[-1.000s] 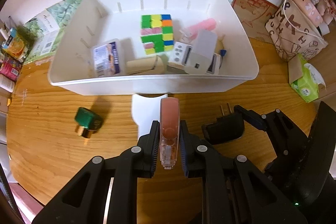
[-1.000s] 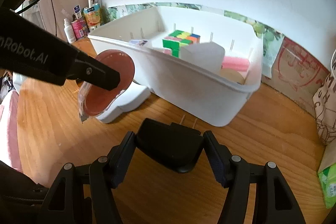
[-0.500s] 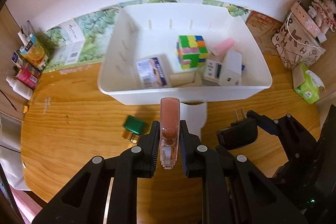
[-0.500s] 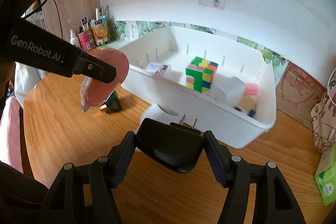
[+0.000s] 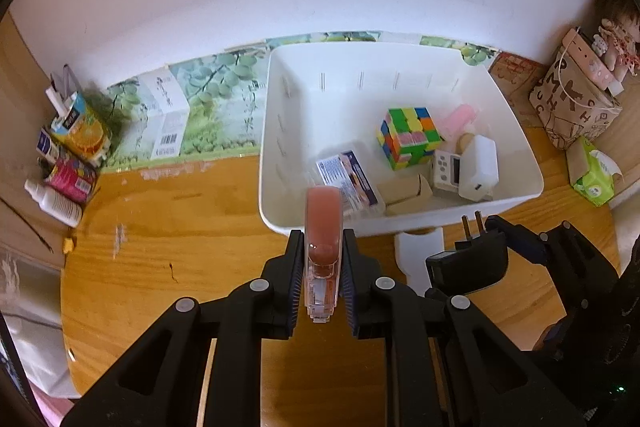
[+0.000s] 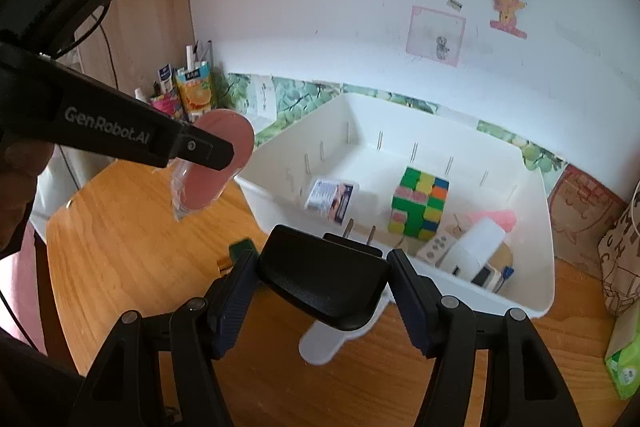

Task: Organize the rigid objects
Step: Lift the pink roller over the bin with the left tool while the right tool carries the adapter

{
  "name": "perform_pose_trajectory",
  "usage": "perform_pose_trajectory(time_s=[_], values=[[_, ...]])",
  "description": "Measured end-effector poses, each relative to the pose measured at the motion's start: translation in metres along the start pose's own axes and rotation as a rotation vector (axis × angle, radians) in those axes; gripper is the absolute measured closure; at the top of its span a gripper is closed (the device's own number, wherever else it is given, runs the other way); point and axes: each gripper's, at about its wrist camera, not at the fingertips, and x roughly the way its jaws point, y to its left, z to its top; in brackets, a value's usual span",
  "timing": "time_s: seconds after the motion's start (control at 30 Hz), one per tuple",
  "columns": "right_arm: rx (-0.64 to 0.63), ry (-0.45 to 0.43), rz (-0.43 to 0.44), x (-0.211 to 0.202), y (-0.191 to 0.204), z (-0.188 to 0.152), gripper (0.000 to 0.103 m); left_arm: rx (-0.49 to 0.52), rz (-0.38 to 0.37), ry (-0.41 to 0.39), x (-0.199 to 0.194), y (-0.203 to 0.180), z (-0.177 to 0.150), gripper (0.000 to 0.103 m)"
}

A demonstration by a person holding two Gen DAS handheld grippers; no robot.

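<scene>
My left gripper (image 5: 322, 261) is shut on a flat pink tape dispenser (image 5: 322, 227) in a clear case and holds it edge-on above the table, just in front of the white bin (image 5: 276, 131). In the right wrist view the dispenser (image 6: 216, 183) hangs left of the bin (image 6: 536, 227). My right gripper (image 6: 320, 279) is shut on a black plug adapter (image 6: 324, 275), its two prongs pointing at the bin. The bin holds a colour cube (image 6: 420, 203), a small printed box (image 5: 348, 179), a white charger (image 5: 480, 163) and other small items.
A white flat piece (image 5: 418, 251) and a small green object (image 6: 240, 251) lie on the wooden table before the bin. Juice cartons (image 5: 80, 131) and a bottle stand at the far left. A paper bag (image 5: 572, 103) and a tissue pack (image 5: 592, 175) sit on the right.
Both grippers have risen and drawn back from the bin, keeping their grips. In the left wrist view the bin has slid right and looks smaller; the right wrist view now looks down into it.
</scene>
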Motion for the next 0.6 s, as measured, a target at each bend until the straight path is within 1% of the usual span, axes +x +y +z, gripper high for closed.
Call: perform_pose_trajectory(time_s=[0.33,0.6], values=[[0.026,-0.029,-0.076,0.013,-0.005,0.022,0.037,0.026,-0.02,-0.047,0.008,0.014,0.028,0.084],[0.059,-0.061,-0.131,0.021,-0.017,0.032,0.037,0.016,-0.052,-0.094,0.012,0.014,0.046,0.084]])
